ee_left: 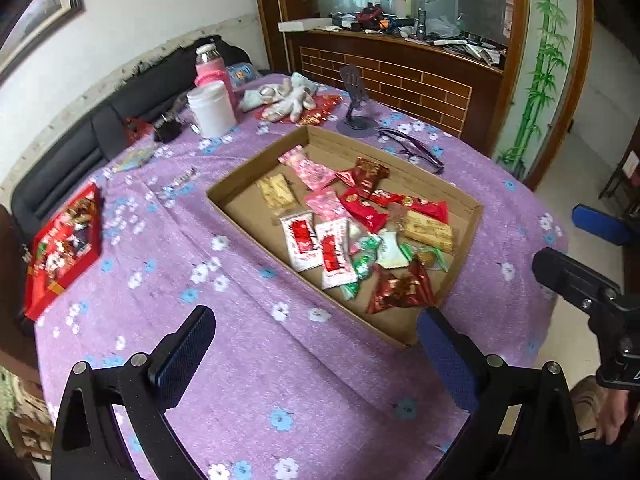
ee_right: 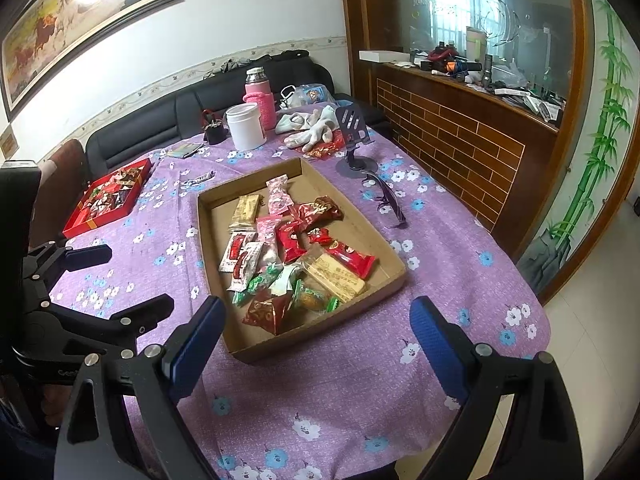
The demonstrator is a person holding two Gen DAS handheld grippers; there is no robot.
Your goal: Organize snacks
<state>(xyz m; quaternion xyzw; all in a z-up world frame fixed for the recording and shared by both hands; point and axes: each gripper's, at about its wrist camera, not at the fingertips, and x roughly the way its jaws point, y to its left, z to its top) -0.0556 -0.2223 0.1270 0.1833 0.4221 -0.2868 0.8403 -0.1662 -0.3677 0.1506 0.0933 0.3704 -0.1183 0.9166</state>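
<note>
A shallow cardboard tray point(ee_left: 248, 220) point(ee_right: 218, 216) sits mid-table on the purple flowered cloth. It holds several wrapped snacks: white-and-red packets point(ee_left: 304, 242) point(ee_right: 236, 250), pink packets, red packets, green candies, beige bars point(ee_left: 428, 232) point(ee_right: 340, 276) and a dark red pyramid packet point(ee_left: 400, 288) point(ee_right: 272, 310). A red box of mixed candies point(ee_left: 60, 248) point(ee_right: 108, 204) lies at the left. My left gripper point(ee_left: 316, 340) point(ee_right: 120, 280) hovers open before the tray's near left corner, empty. My right gripper point(ee_right: 320, 328) is open and empty over the tray's near edge; its finger point(ee_left: 560, 268) shows at the right of the left wrist view.
Behind the tray stand a white jar point(ee_right: 246, 126), a pink bottle point(ee_right: 260, 100), pale gloves point(ee_right: 312, 128), a phone stand point(ee_right: 354, 148) and purple glasses point(ee_right: 386, 200). One small candy point(ee_right: 200, 179) lies on the cloth. A black sofa borders the far side, a wooden counter the right.
</note>
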